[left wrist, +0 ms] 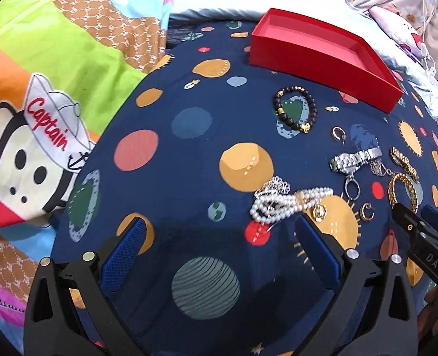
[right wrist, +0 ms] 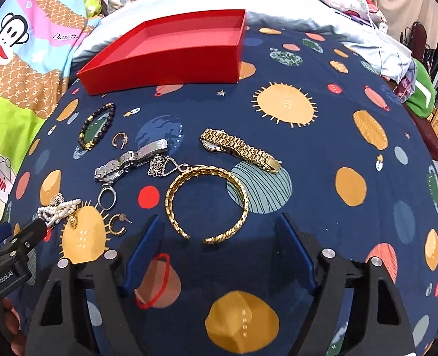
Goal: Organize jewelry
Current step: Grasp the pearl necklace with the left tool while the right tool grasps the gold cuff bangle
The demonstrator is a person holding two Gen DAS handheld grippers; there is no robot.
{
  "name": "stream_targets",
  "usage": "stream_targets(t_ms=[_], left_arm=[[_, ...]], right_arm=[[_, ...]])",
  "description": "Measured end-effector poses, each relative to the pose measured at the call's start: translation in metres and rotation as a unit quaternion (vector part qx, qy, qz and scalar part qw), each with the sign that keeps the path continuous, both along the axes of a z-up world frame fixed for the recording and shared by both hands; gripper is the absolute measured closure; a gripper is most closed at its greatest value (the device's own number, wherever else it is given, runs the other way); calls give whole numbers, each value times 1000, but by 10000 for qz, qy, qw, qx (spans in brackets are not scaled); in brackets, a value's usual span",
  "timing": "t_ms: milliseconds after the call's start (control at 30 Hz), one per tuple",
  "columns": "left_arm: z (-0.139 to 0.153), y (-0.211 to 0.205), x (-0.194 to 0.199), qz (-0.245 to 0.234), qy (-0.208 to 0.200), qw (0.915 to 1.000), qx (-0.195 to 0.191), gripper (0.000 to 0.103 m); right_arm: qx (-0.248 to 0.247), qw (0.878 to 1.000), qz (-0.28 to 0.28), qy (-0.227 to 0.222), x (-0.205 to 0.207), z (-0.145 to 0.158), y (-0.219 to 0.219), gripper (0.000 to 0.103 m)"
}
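Note:
An empty red box (left wrist: pixel 322 56) (right wrist: pixel 171 56) stands at the back of a navy planet-print cloth (right wrist: pixel 308 160). In front of it lie a black bead bracelet (left wrist: pixel 294 108) (right wrist: pixel 97 126), a silver watch (left wrist: pixel 353 157) (right wrist: pixel 127 160), a gold watch (right wrist: pixel 239 149), a gold cuff bangle (right wrist: pixel 207 204) and a pearl bracelet (left wrist: pixel 287 201) (right wrist: pixel 57 207). My left gripper (left wrist: pixel 219 231) is open and empty, just short of the pearl bracelet. My right gripper (right wrist: pixel 219 228) is open and empty, its tips right before the gold bangle.
Small hoop earrings (right wrist: pixel 119 141) (right wrist: pixel 118 224), a silver ring (right wrist: pixel 106 197) and a filigree pendant (right wrist: pixel 159 163) lie among the jewelry. A cartoon monkey blanket (left wrist: pixel 41 118) lies to the left. Pillows (right wrist: pixel 352 3) and clutter sit behind and to the right.

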State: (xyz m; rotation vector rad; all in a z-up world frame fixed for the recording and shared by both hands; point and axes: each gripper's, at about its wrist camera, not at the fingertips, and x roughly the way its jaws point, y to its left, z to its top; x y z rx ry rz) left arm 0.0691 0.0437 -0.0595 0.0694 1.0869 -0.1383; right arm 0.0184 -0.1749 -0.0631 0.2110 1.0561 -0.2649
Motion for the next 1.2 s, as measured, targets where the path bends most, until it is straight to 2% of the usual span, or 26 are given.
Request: stream_targets(t_ms=[100,233,400,467,533,600,700,767,800,933,1033,1200], left_arm=[[-3,-5,7,-83,-59,9999,-27,5],[-6,-13,12,-252,-103,9996,-54,5],[-11,-17,17,-392,-65,9990,-221,6],[-13,-18,18,-465,-3,9983,-362,12],[-13,-20,17,-513,-18,9981,-343,14],[-12,-23,15,-582,-39,9976,-362,18],[-9,-27,11,-697,-76,9967,-413,32],[-7,-29,9,-748,-71,9961,-471,44],[-6,-29,8,-759,-66,9959,-497,46],[-4,-32,5,-887,12,9940,-637,71],[-3,-35,3,-976,96,9925,-723,85],[1,-35,-2,-1056,159,9906,-854,90]], right_arm=[[-88,10000,27,-35,5,0,0,31],[-214,9997,102,-63,10,0,2,46],[-170,9997,129,-71,9,1,1,47],[-117,9998,122,-67,8,2,0,47],[-93,9999,114,-60,7,2,-1,47],[-64,9999,91,-46,7,3,-2,47],[-43,10000,70,-39,6,3,-3,47],[-38,10000,62,-39,6,3,-3,47],[-32,10000,63,-39,6,3,-3,47],[-8,10000,66,-37,5,4,-4,47],[5,9999,85,-63,4,5,-3,47],[58,9998,115,-119,1,9,-3,47]])
